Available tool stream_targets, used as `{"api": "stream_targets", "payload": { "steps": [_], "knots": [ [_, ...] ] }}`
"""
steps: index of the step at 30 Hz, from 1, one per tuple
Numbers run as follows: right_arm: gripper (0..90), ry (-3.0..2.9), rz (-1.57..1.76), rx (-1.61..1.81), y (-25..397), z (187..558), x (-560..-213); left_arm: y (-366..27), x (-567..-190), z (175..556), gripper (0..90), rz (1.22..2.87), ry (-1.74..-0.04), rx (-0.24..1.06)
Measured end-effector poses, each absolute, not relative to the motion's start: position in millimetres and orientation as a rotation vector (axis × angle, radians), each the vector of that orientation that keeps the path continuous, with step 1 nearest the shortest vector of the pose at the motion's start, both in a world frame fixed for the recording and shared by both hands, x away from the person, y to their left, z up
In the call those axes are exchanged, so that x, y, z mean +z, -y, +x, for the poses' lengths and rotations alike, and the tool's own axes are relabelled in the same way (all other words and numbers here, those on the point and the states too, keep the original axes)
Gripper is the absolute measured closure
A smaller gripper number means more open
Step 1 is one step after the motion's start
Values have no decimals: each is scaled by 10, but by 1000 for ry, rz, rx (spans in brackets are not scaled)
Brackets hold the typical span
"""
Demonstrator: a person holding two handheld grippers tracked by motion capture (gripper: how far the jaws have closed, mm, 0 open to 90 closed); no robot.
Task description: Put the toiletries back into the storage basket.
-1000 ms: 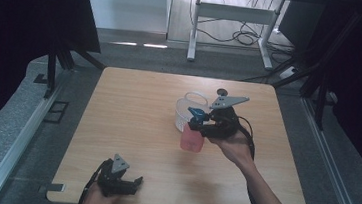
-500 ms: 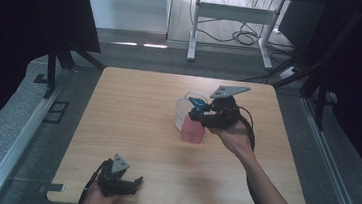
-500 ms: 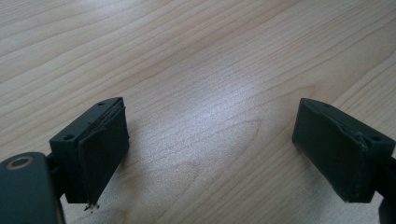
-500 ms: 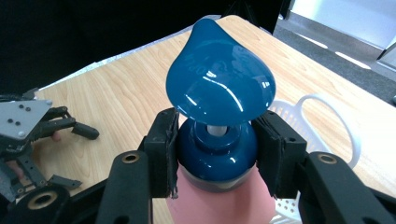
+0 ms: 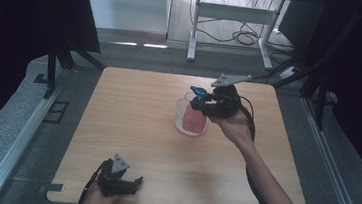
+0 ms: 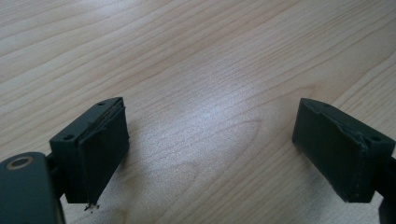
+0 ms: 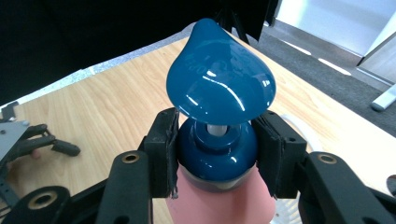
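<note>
The pink pump bottle (image 5: 193, 117) with its blue pump head (image 7: 218, 84) stands inside the clear container (image 5: 182, 124), near the middle of the table (image 5: 133, 107). The right gripper (image 7: 217, 151) pinches the bottle's blue collar between its pads. The placing step looks nearly done; next, I'd judge, comes letting go and lifting straight clear. The left gripper (image 6: 212, 147) rests spread wide by the table's near edge.

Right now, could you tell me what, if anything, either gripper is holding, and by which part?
The right gripper holds the pink pump bottle by its blue collar, just under the pump head. The left gripper is open, holding nothing.
</note>
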State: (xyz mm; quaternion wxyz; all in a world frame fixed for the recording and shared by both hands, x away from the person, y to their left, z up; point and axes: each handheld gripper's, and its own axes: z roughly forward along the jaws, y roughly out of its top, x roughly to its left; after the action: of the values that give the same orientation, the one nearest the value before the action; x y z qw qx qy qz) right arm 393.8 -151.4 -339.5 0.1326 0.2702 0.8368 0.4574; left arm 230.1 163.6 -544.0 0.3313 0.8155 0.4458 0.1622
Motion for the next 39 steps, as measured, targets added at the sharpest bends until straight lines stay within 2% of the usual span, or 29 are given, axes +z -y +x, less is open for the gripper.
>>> {"api": "stream_targets", "payload": {
  "steps": [18, 39],
  "knots": [
    [525, -2376, 817, 1295, 1472, 4220, -3341, -1634, -5442, 2301, 104, 2128, -1163, 425],
    [525, -2355, 862, 1258, 1476, 4517, -3561, -1634, -5441, 2303, 104, 2134, -1156, 425]
  ]
}}
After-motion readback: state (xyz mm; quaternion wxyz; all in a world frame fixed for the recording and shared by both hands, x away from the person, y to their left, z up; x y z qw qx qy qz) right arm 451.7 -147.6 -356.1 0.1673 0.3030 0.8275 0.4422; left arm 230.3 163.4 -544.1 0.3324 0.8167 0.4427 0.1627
